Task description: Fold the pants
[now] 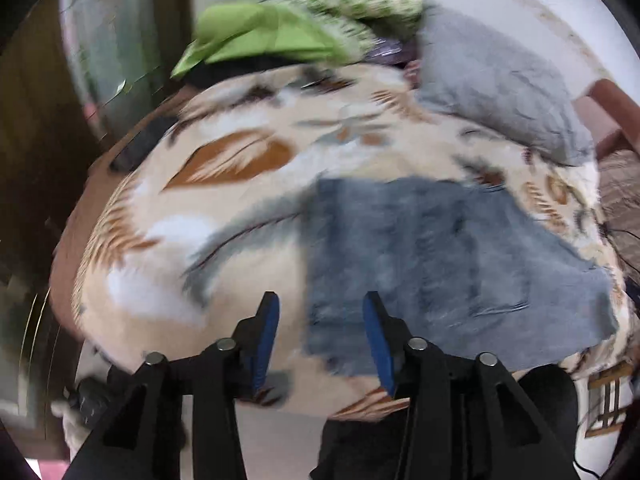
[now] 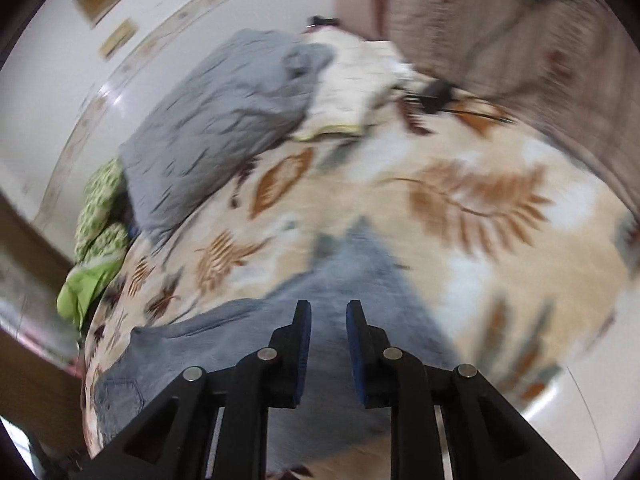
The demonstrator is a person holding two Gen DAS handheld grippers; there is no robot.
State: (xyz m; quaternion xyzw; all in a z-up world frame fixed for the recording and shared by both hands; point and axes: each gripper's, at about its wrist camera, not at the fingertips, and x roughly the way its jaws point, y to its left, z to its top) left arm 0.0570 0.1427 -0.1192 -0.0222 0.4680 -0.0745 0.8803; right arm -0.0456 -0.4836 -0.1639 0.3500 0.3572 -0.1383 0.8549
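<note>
Blue-grey denim pants [image 1: 440,264] lie folded flat on a cream bedspread with brown leaf print [image 1: 224,216]. My left gripper [image 1: 320,304] is open and empty, held above the pants' near left corner. In the right wrist view the pants [image 2: 352,280] lie under and ahead of my right gripper [image 2: 328,312], which is open with a narrower gap and holds nothing. A back pocket [image 2: 120,396] shows at the lower left. Both views are blurred.
A grey folded cloth [image 1: 496,84] lies at the far side of the bed, also in the right wrist view [image 2: 216,120]. Green cloths [image 1: 272,32] are piled beyond it. A cream cloth [image 2: 352,88], a black device with cable [image 2: 436,94] and a brown patterned blanket [image 2: 520,48] lie far right.
</note>
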